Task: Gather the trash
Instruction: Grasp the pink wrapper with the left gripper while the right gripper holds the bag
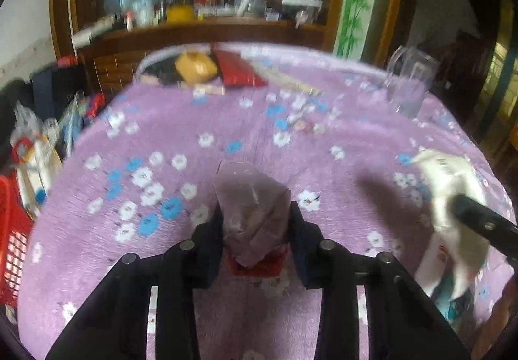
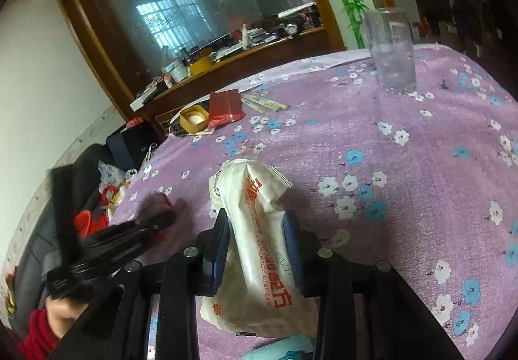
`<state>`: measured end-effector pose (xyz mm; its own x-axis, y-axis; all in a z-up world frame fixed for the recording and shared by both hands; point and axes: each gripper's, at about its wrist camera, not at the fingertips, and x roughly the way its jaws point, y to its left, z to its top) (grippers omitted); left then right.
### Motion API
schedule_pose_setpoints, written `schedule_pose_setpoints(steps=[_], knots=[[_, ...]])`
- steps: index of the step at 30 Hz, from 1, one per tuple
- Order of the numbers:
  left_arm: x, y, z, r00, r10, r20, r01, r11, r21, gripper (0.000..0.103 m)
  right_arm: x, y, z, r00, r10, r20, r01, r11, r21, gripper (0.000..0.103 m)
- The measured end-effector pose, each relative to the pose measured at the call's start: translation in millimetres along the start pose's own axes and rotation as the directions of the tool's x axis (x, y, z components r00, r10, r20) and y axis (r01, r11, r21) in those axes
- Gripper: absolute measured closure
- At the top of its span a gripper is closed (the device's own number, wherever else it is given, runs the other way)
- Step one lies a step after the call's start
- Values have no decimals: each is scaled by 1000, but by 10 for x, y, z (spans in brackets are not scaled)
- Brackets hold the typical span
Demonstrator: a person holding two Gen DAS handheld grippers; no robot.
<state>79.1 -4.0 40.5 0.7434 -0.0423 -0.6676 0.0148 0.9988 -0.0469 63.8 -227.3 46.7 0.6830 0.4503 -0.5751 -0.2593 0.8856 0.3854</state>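
Note:
My left gripper [image 1: 255, 214] is shut on a crumpled translucent plastic wrapper with a red part [image 1: 252, 214], held above the purple floral tablecloth [image 1: 194, 120]. My right gripper [image 2: 255, 224] is shut on a white plastic bag with orange print [image 2: 255, 230], also above the cloth. In the left wrist view the right gripper [image 1: 482, 220] and its white bag [image 1: 453, 191] show at the right edge. In the right wrist view the left gripper [image 2: 155, 220] shows blurred at the left with its wrapper [image 2: 158, 201].
A clear plastic jug [image 2: 390, 52] stands at the table's far right. A red packet [image 2: 225, 107], a yellow tape roll [image 2: 194, 118] and chopsticks [image 2: 265, 102] lie at the far edge. A wooden sideboard with a mirror [image 2: 207, 20] stands behind. Clutter and a red basket [image 1: 13, 240] sit at left.

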Motion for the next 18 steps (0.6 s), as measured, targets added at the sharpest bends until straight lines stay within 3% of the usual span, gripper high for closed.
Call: schedule_pose_setpoints(steps=[10,18], knots=[[-261,-46,-83,985,35,167,-43,998,46,68,30,177,-67,1000,-26,0,26,997,-75,67],[-318,18,-64,982,35,186,-42,998,35,68,-6,156,-51,999,-44,8,45,997,-61,67]])
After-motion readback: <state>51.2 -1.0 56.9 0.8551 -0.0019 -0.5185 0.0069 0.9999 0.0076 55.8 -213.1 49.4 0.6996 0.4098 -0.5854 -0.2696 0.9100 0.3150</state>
